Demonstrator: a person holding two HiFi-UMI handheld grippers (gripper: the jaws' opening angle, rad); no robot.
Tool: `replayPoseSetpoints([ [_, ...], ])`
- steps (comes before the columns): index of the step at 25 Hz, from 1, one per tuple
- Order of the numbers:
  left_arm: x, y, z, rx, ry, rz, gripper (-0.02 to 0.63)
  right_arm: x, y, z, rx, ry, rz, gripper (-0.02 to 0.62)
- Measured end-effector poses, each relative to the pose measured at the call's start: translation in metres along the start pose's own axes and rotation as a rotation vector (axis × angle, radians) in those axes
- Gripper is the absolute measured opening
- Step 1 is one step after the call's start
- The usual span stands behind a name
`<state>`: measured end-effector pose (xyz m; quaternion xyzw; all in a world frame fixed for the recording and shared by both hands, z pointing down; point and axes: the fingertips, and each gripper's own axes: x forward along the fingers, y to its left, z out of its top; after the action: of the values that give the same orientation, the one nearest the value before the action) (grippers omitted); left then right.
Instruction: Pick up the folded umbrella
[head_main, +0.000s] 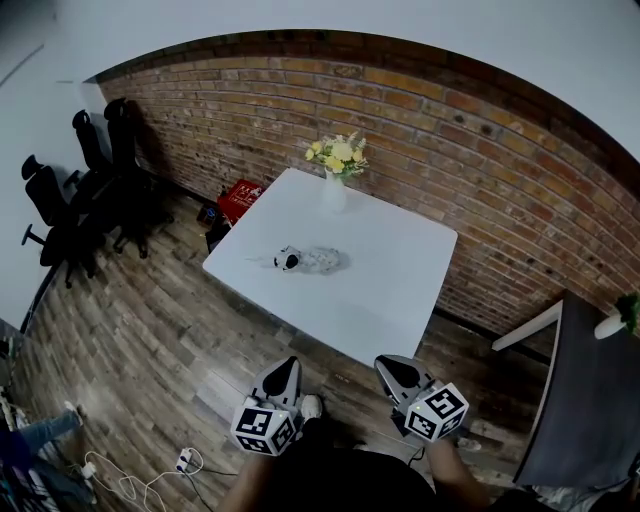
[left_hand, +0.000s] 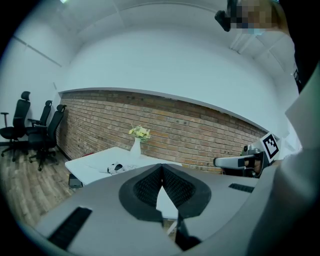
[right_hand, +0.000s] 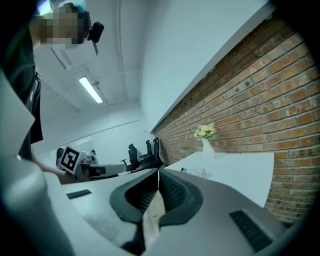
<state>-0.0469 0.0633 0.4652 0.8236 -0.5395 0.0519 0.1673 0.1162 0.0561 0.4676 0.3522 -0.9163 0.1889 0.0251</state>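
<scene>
The folded umbrella (head_main: 312, 260), pale and patterned with a dark end, lies on the white table (head_main: 400, 290) left of its middle. The left gripper view shows the umbrella (left_hand: 116, 168) small and far off, and it is small in the right gripper view too (right_hand: 196, 171). My left gripper (head_main: 290, 366) is shut and empty, held above the floor short of the table's near edge. My right gripper (head_main: 388, 366) is beside it, also shut with nothing between its tips. Both point toward the table, well apart from the umbrella.
A white vase of yellow flowers (head_main: 336, 172) stands at the table's far side by the brick wall. Black office chairs (head_main: 80, 190) are at the left, a red crate (head_main: 240, 200) behind the table, a dark table (head_main: 590, 400) at the right, and cables (head_main: 140, 480) on the wooden floor.
</scene>
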Motion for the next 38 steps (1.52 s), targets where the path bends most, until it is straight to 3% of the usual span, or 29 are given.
replayPoseSetpoints([
  [23, 0.09, 0.138, 0.047, -0.006, 0.026, -0.144, 0.014, 0.148, -0.02, 0.042, -0.02, -0.005, -0.138, 0.023],
  [38, 0.107, 0.181, 0.048, 0.024, 0.049, -0.127, 0.014, 0.195, -0.018, 0.046, -0.021, 0.022, -0.123, 0.023],
])
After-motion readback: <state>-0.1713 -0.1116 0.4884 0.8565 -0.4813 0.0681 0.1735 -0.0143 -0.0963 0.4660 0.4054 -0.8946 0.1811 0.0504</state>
